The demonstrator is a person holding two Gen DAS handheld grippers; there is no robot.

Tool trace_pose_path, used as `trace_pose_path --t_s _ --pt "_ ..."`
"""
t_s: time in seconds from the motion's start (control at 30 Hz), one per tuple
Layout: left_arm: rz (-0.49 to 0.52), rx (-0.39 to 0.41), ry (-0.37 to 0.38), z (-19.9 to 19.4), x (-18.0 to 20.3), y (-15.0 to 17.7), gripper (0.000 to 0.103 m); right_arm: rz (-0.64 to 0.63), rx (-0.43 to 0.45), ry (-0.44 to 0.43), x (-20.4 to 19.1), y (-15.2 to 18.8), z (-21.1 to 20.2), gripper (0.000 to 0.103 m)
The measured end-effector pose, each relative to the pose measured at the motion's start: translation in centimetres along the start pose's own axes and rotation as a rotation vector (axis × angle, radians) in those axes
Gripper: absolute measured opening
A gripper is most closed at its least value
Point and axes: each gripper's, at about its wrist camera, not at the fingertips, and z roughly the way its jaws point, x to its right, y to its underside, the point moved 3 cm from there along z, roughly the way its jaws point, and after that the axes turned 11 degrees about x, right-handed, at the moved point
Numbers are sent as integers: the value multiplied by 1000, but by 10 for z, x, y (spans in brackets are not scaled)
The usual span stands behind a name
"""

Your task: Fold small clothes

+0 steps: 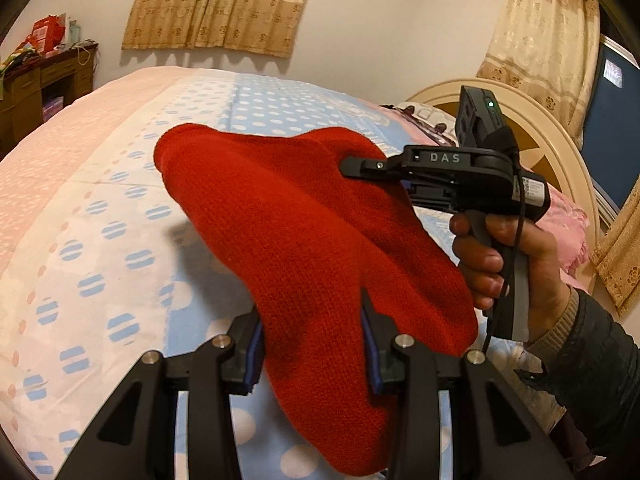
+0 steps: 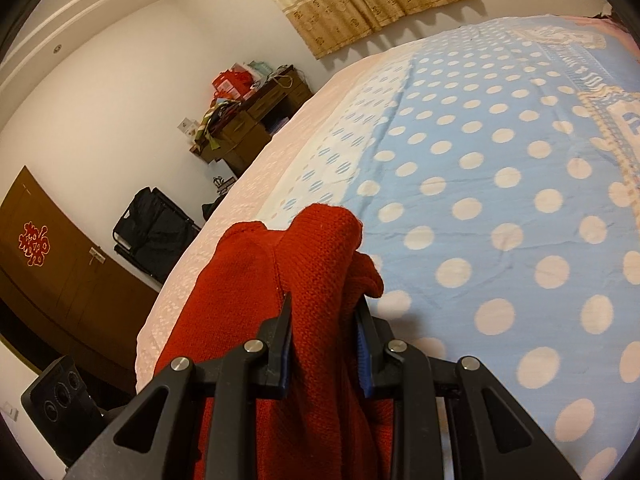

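Note:
A red knitted garment (image 1: 288, 232) hangs in the air above the bed, held by both grippers. My left gripper (image 1: 312, 312) is shut on its near edge, the knit bunched between the blue pads. My right gripper (image 1: 352, 166), seen from the side with the hand on its grip, is shut on the garment's far right edge. In the right wrist view the right gripper (image 2: 324, 312) is shut on a thick fold of the red garment (image 2: 280, 280), which drapes down to the left over the fingers.
The bed (image 2: 500, 208) carries a blue sheet with white dots and a pink and white border (image 1: 60, 184). A cream headboard (image 1: 560, 148) and pink pillow (image 1: 568, 224) lie right. A brown desk (image 2: 256, 120), a black bag (image 2: 156, 232) and a wooden door (image 2: 52, 264) stand beyond the bed.

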Motion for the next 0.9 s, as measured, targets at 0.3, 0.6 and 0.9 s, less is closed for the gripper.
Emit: trace_pose_path --t_s 0.3,0.6,0.9 --pt "-16 25 -35 -17 -15 6 41 -36 -24 -40 -34 2 18 26" --pt "-50 39 -67 -28 -32 12 41 -68 -64 -57 -61 13 43 26" --pt "-69 38 -95 -38 -46 22 41 -94 -110 -74 -82 24 64 26"
